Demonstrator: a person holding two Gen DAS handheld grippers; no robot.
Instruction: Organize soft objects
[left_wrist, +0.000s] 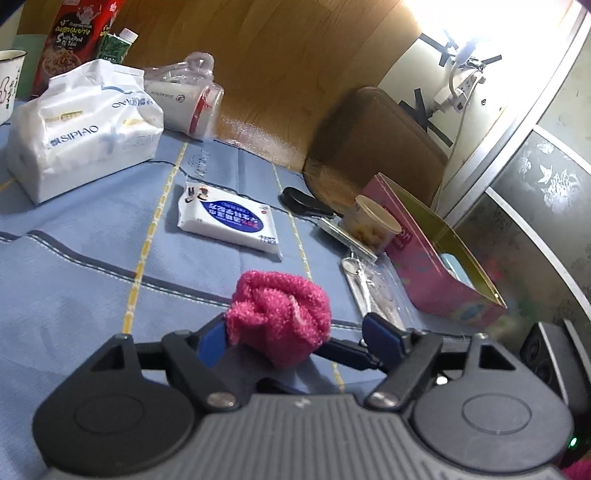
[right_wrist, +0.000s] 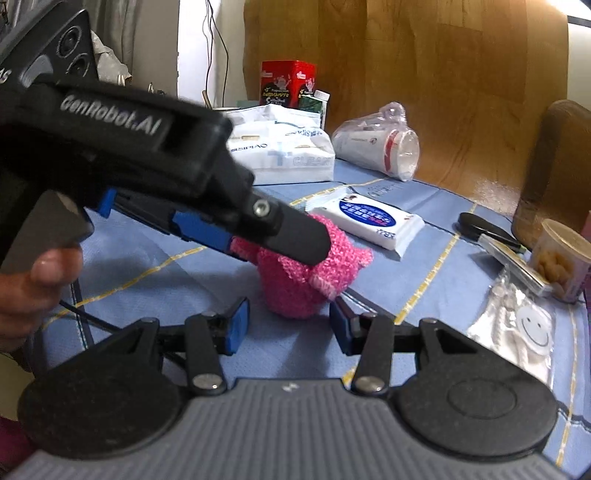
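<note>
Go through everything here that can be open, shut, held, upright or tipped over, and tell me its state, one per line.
Left gripper: open, jaws either side of the sock.
Right gripper: open, holding nothing.
Pink sock: rolled up, between the left gripper's jaws.
Pink box: open on top.
Snack cup: upright.
Bagged mug: lying on its side.
Tissue pack: lying flat, sealed.

The pink sock (left_wrist: 280, 317) is fuzzy, rough-knit cloth, lying on a matt blue woven cloth (left_wrist: 92, 280) with stitched seams. Behind it the worktop (left_wrist: 277, 92) is glossy varnished wood. The tissue packs (left_wrist: 229, 218) wear smooth, shiny plastic film.
</note>
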